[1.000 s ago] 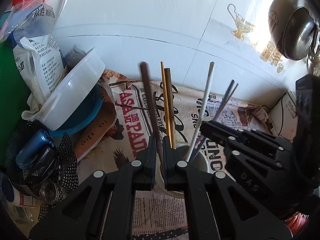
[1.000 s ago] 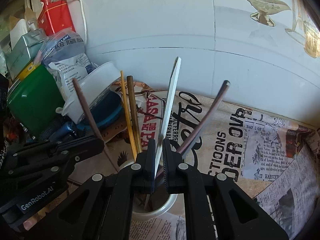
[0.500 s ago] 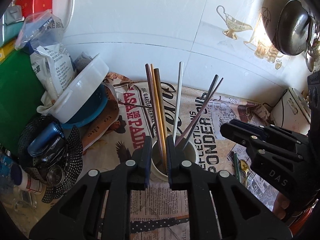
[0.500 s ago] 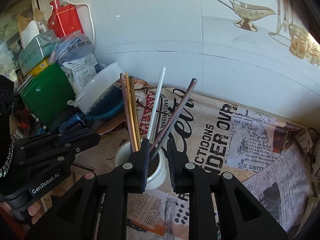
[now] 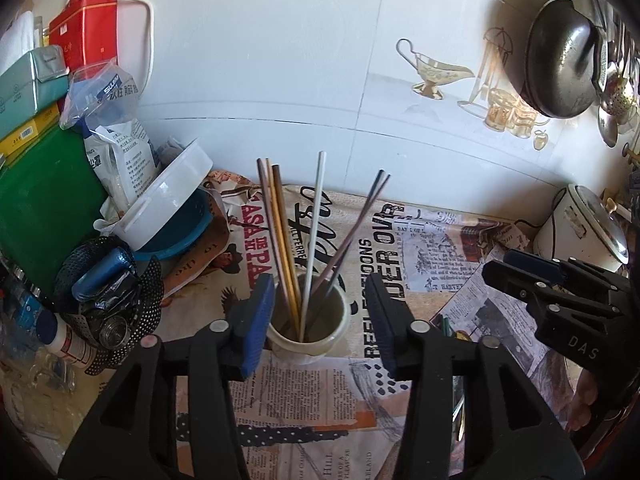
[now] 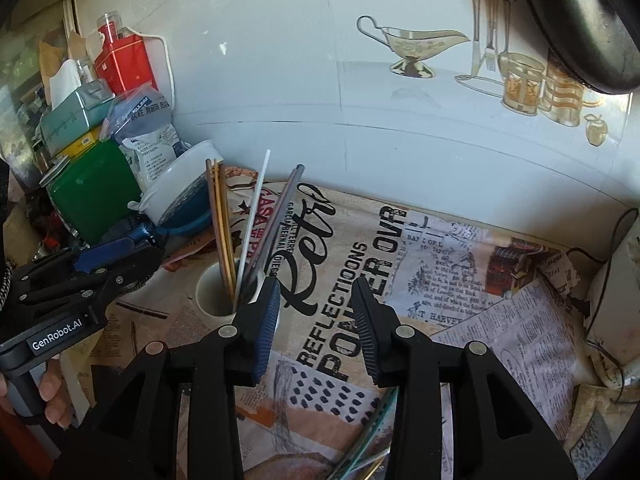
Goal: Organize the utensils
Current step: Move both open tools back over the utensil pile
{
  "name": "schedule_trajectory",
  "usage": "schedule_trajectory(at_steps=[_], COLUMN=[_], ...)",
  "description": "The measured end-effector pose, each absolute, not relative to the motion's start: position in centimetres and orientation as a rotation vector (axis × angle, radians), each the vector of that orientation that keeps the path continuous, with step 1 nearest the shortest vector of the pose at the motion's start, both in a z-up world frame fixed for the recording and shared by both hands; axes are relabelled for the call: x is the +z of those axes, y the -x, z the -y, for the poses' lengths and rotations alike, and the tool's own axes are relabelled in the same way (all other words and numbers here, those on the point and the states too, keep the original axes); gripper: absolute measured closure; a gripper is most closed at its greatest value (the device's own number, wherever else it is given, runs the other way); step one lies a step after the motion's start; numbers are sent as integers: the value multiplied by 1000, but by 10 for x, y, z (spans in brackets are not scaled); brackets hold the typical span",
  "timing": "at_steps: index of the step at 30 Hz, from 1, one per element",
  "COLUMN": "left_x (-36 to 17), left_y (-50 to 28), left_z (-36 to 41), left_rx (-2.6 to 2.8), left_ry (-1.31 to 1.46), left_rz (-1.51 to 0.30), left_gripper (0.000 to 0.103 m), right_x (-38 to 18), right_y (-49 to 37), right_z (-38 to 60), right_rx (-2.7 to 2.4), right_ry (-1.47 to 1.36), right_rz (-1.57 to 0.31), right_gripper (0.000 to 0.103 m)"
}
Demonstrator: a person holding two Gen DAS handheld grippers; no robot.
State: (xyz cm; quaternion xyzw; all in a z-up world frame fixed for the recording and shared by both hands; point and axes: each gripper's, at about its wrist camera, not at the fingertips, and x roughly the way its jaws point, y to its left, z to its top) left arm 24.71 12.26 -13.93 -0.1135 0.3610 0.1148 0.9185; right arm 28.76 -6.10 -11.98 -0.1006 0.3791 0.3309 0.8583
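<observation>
A white cup (image 5: 307, 344) stands on the newspaper-print cloth and holds several chopsticks: a brown and gold bunch (image 5: 276, 216), one white (image 5: 314, 220) and two grey (image 5: 360, 220). My left gripper (image 5: 320, 320) is open and empty, its jaws either side of the cup, above it. My right gripper (image 6: 316, 320) is open and empty, just right of the cup (image 6: 216, 296). The same chopsticks (image 6: 252, 220) lean in the cup in the right wrist view. More utensils (image 6: 368, 440) lie on the cloth under the right gripper.
Clutter stands at the left: a green box (image 5: 36, 208), a white bowl in a blue colander (image 5: 168, 204), a black perforated steamer (image 5: 108, 304), bags and tins. A white rice cooker (image 5: 580, 224) sits at the right. A dark wok (image 5: 560, 56) hangs on the tiled wall.
Both grippers let go of their chopsticks, opened wide and drew back and up. The brown and white chopsticks now rest in the cup.
</observation>
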Motion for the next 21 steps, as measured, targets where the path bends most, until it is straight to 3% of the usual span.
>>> schedule_trajectory(at_steps=[9, 21], left_x=[-159, -228], left_y=[-259, -290], left_z=[-77, -24], left_rx=[204, 132], left_ry=[223, 187], left_rz=[-800, -989], left_gripper=[39, 38], right_x=[-130, -188], right_y=[-292, -311], right_z=[115, 170], right_rx=[630, 529], right_ry=[242, 244], right_rz=[-832, -1020], right_gripper=[69, 69])
